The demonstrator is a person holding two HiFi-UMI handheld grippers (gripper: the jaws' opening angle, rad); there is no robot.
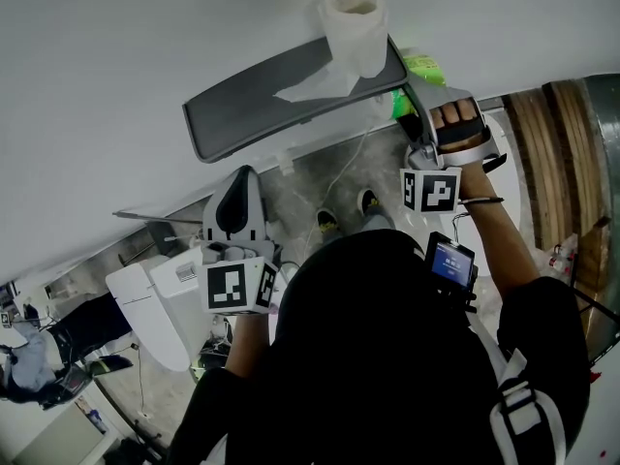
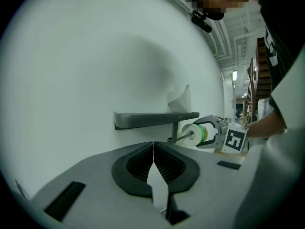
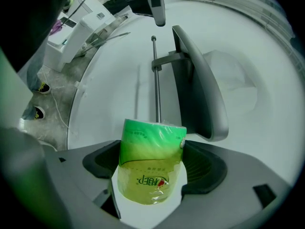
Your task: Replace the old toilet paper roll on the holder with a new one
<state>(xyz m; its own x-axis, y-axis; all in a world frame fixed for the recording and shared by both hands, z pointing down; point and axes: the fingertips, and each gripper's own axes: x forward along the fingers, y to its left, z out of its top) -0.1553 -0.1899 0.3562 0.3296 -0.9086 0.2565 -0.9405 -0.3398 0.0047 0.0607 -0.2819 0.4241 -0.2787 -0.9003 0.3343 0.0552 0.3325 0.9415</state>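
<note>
Right gripper [image 3: 153,168] clamps the green-wrapped roll [image 3: 151,142] at the holder's rod [image 3: 156,75]. Left gripper [image 2: 153,161] is empty, jaws pressed together. White roll [image 1: 354,27] sits on the shelf [image 2: 155,118].

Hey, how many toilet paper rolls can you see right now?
2. One white roll stands upright on the holder's shelf; one green-wrapped roll is held in the right gripper, by the holder's rod. No others show.

The person wears a black top [image 1: 407,415] with a white strap [image 1: 511,400], and the grey left gripper [image 1: 240,174] and right gripper [image 1: 415,85] bear black-and-white marker cubes [image 1: 235,286].
</note>
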